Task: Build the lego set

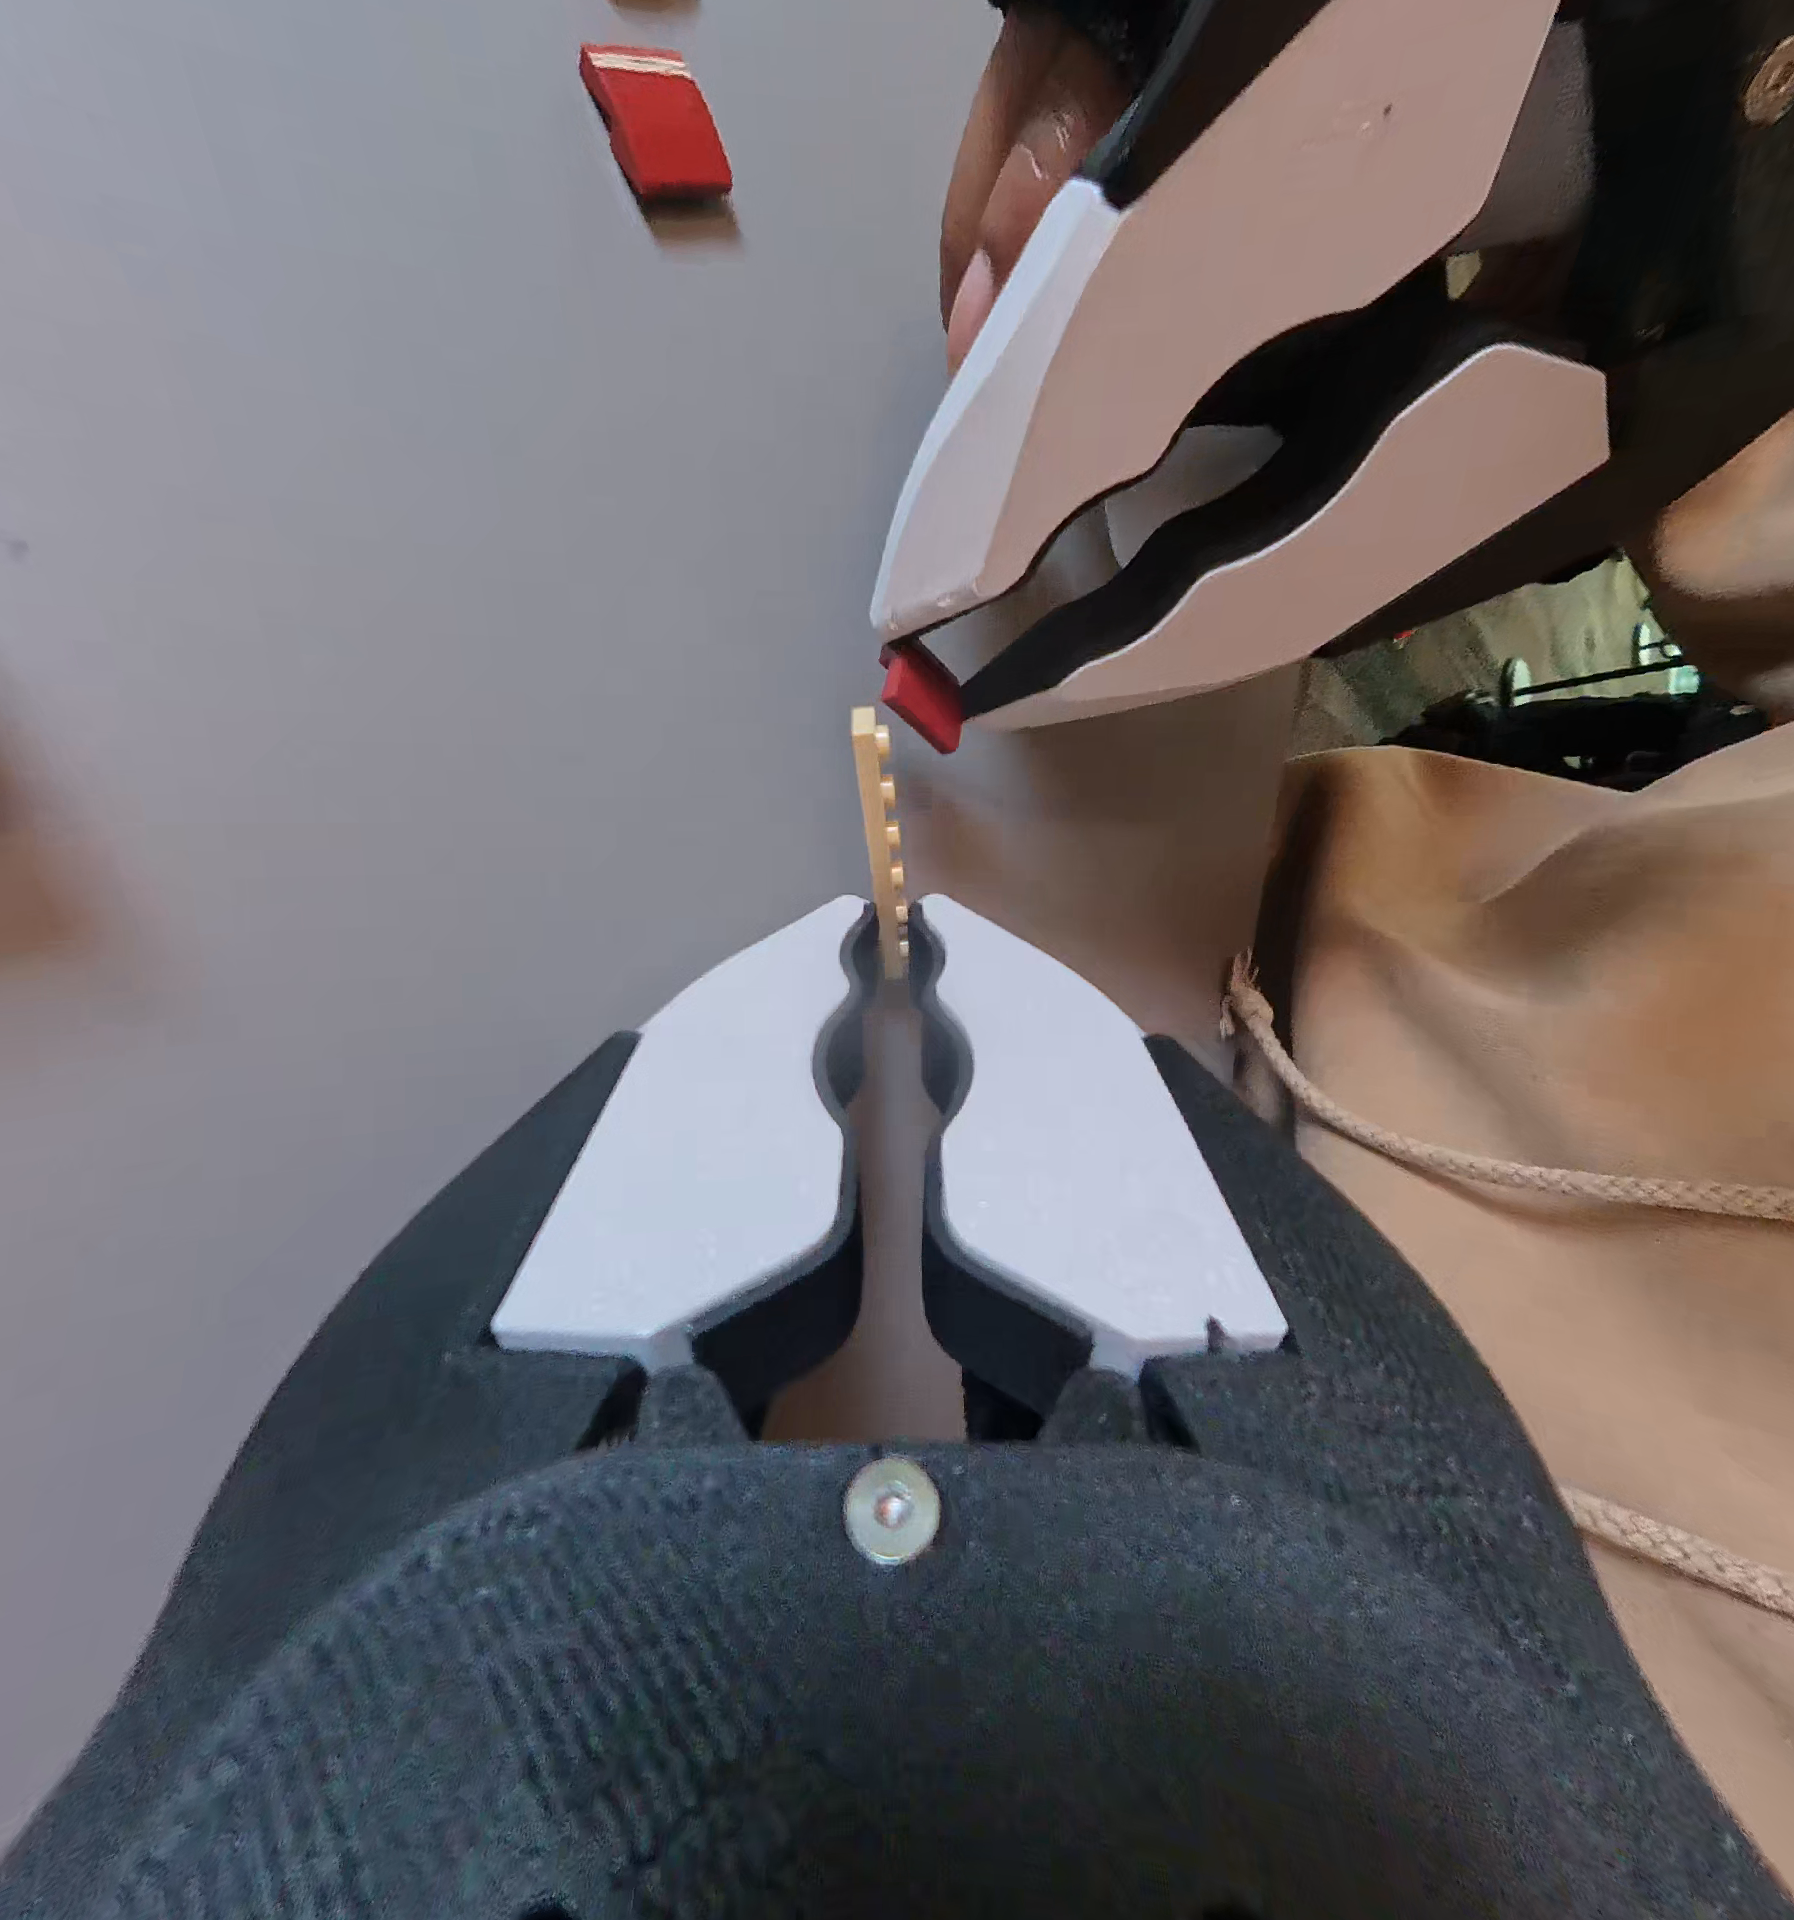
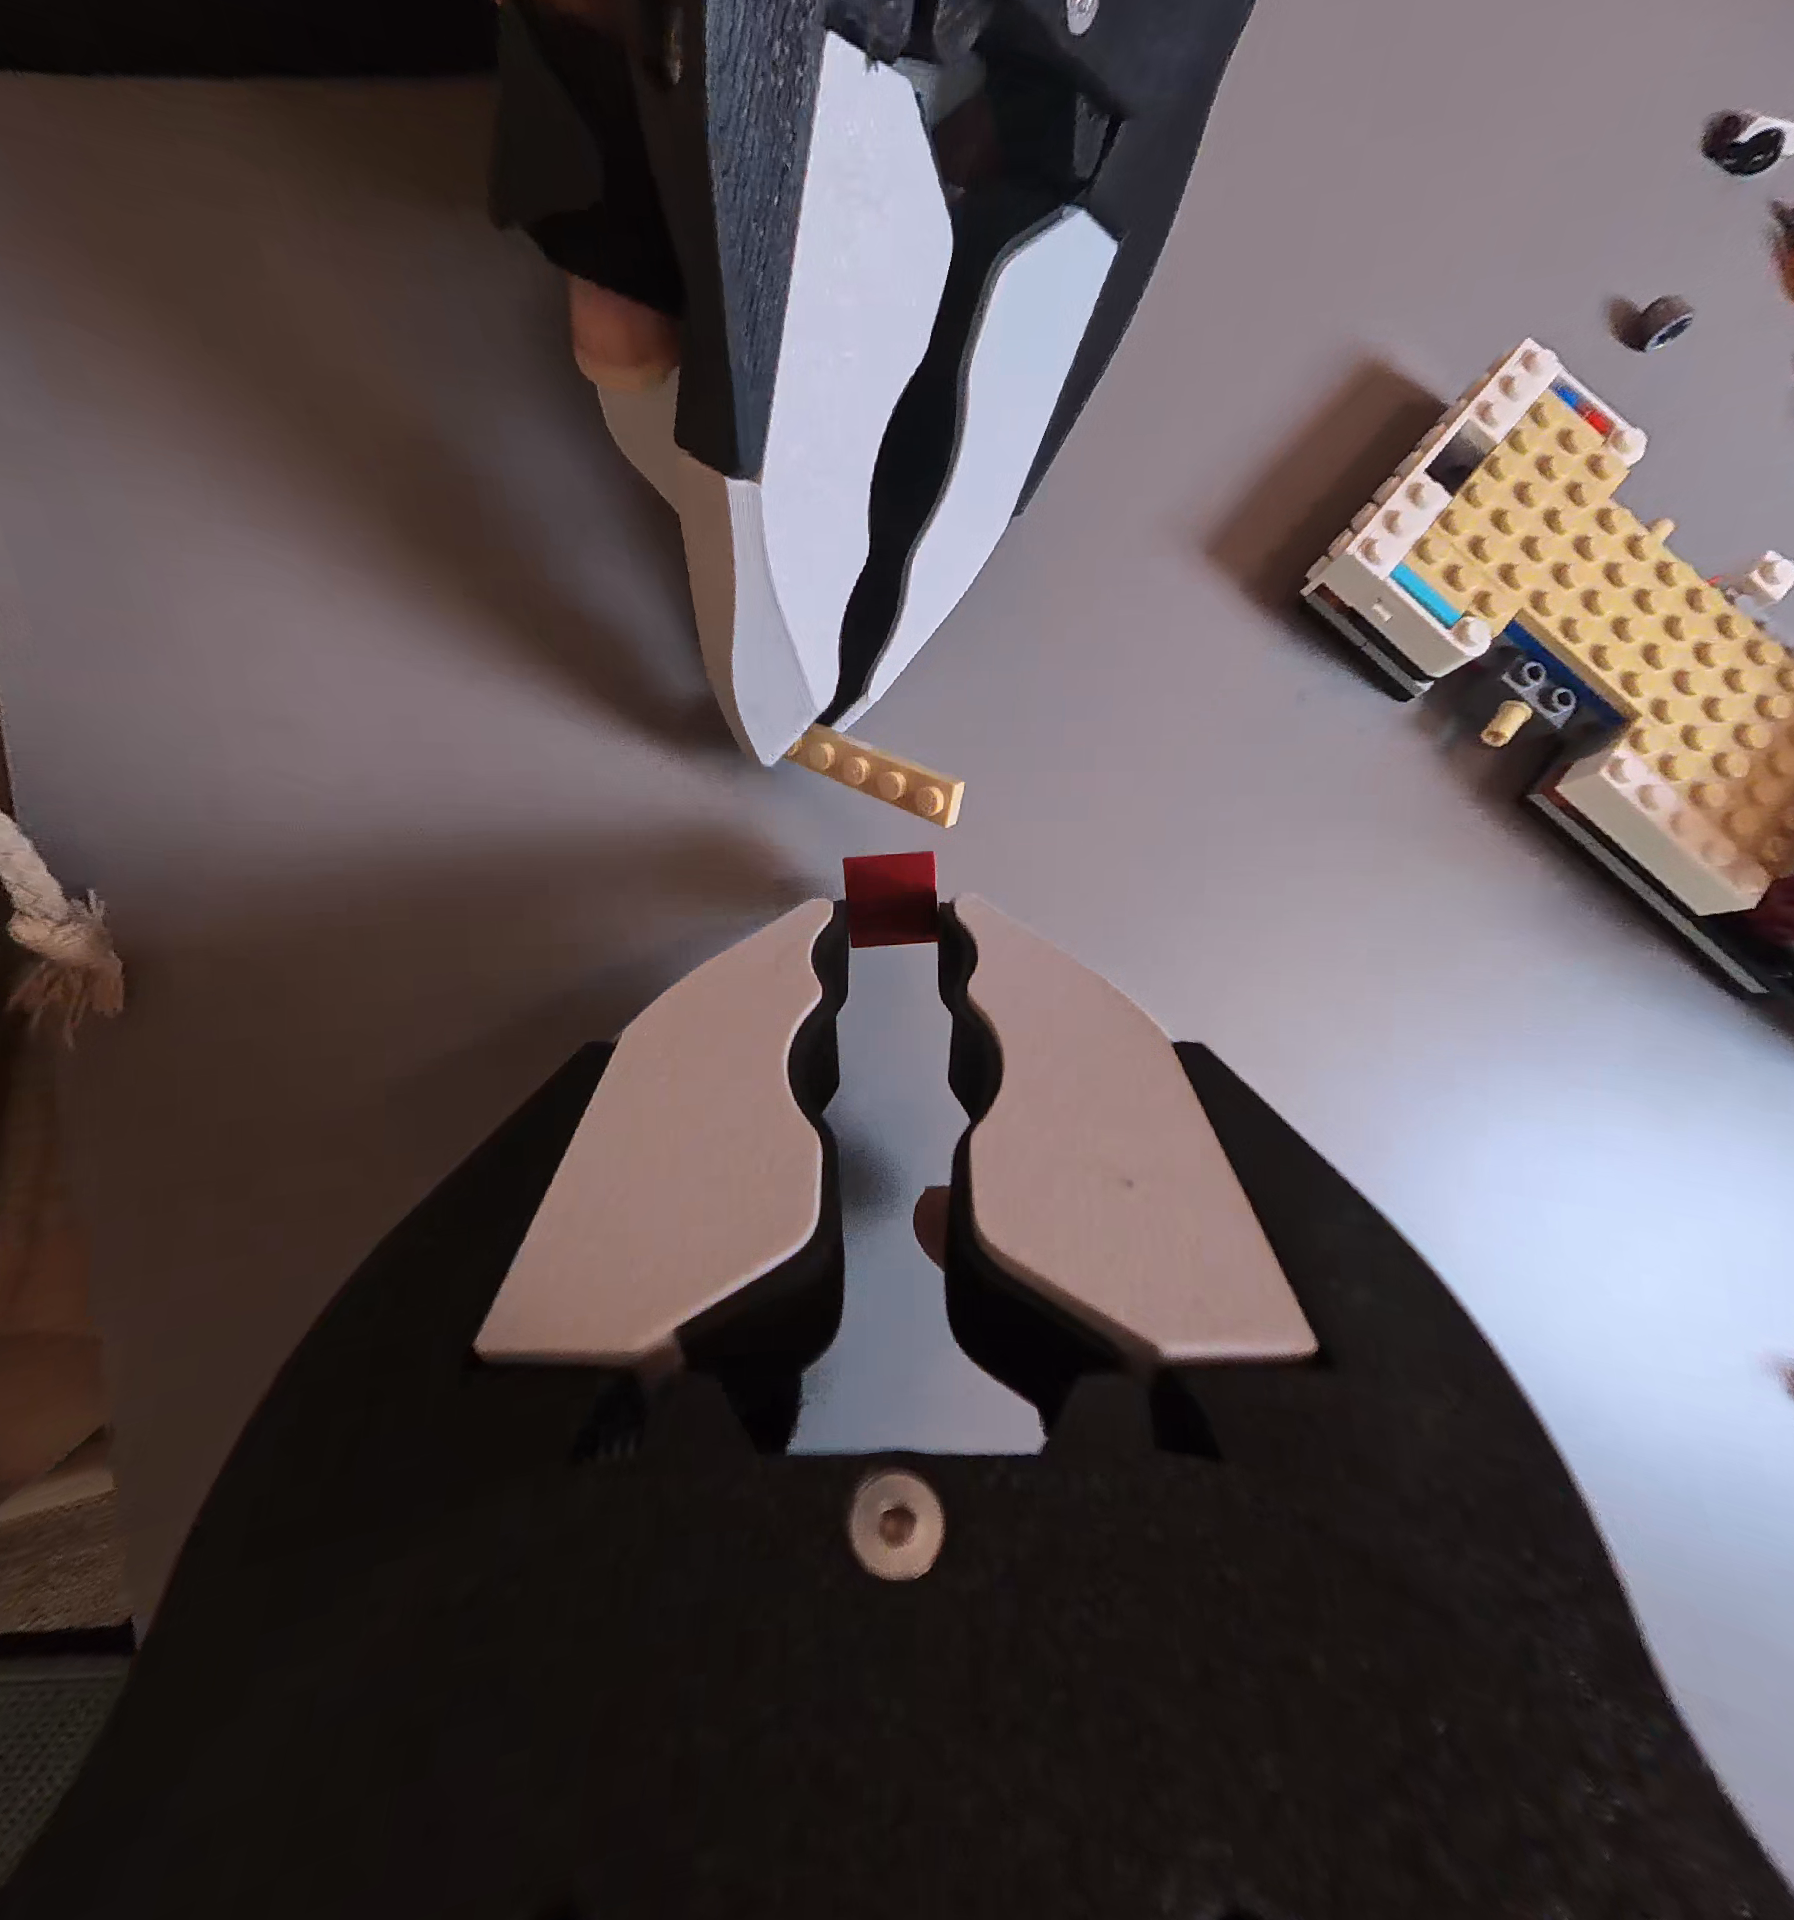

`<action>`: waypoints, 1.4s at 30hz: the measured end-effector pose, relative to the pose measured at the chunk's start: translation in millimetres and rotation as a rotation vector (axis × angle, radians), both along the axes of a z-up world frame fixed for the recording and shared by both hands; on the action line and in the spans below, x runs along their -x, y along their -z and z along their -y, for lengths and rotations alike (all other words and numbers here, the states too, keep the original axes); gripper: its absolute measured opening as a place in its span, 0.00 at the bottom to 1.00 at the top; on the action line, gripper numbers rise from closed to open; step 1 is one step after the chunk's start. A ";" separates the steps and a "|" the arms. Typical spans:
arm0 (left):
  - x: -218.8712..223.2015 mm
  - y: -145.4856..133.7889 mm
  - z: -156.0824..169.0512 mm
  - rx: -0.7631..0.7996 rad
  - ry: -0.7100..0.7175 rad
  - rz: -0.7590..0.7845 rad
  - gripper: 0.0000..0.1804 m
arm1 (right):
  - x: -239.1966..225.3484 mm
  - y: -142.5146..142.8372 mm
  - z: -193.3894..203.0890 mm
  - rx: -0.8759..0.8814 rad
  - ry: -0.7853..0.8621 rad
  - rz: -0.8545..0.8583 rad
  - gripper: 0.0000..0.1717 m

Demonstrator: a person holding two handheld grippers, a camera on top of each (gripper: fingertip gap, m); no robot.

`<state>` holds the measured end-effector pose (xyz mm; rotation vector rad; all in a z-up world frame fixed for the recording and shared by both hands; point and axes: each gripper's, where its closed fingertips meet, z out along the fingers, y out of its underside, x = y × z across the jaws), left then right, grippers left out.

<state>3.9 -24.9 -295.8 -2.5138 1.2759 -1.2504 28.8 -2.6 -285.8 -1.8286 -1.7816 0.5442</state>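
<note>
My left tongs (image 1: pixel 891 914) pinch the near end of a thin tan studded plastic plate (image 1: pixel 880 831), both pads pressed on it. My right tongs (image 2: pixel 893 914) clamp a small red smooth plastic tile (image 2: pixel 890 896) by its sides. Both pieces hang above the grey bench (image 2: pixel 353 520), almost touching. The plate's long axis runs straight out from my left tongs, studs facing the tile. With only its end gripped, I reckon any push could lever it askew or pop it free. A tan brick-built model (image 2: pixel 1599 603) sits far right.
</note>
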 end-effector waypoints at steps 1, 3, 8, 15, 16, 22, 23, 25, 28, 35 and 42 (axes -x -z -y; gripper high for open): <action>0.4 0.3 -0.7 -0.003 -0.002 -0.009 0.03 | 0.0 1.0 -0.4 0.003 0.003 -0.002 0.09; 2.4 0.5 -2.7 -0.008 -0.013 -0.020 0.05 | 0.2 3.1 -0.6 0.012 0.005 -0.003 0.09; 14.0 -0.5 -7.6 -0.089 -0.035 -0.040 0.09 | 0.3 6.3 -4.3 0.033 0.038 0.007 0.09; 5.4 -2.5 7.0 -0.252 0.011 0.002 0.12 | -4.1 7.3 -4.1 0.073 0.132 0.044 0.10; 2.8 -0.7 6.3 -0.316 0.023 -0.017 0.13 | -5.3 7.5 -4.1 0.071 0.142 0.048 0.10; -5.3 7.0 -4.6 -0.661 0.096 -0.188 0.12 | -13.8 7.9 -4.6 0.067 0.196 0.051 0.10; -5.6 7.0 -5.3 -0.668 0.100 -0.193 0.08 | -13.6 7.5 -3.4 0.068 0.198 0.043 0.10; -4.5 6.8 -5.0 -0.626 0.093 -0.178 0.04 | -13.5 7.0 -1.7 0.061 0.198 0.034 0.10; -2.9 -1.3 -4.6 -0.474 0.024 -0.062 0.04 | -19.1 10.7 -3.7 0.023 0.202 0.070 0.10; -5.3 -38.9 -3.4 -0.018 -0.150 0.311 0.04 | -17.5 6.7 -10.7 -0.010 0.141 0.042 0.16; -8.9 -62.8 8.9 0.260 -0.143 0.532 0.04 | 15.0 -58.1 8.5 -0.138 -0.122 -0.350 0.13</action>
